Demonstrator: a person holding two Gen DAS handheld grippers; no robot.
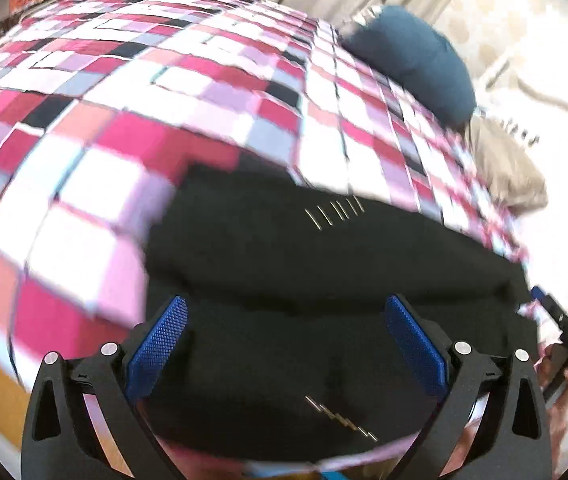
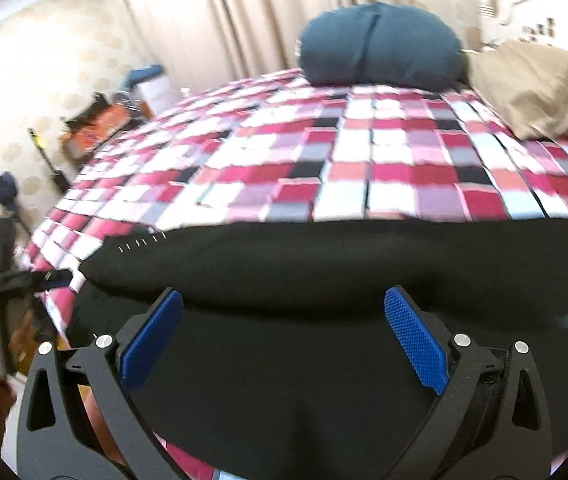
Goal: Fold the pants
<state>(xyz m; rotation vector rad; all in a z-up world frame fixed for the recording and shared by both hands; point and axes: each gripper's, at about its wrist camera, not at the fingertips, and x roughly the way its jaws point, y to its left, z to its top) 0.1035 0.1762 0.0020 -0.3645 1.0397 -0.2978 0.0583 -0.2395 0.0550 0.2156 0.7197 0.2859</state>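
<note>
Left wrist view: both claws, left (image 1: 285, 344) and right (image 2: 284, 340), hover wide open and empty over black pants (image 1: 323, 260) already folded once on the checked bed (image 1: 164, 80), apparently needing another grip next.
</note>
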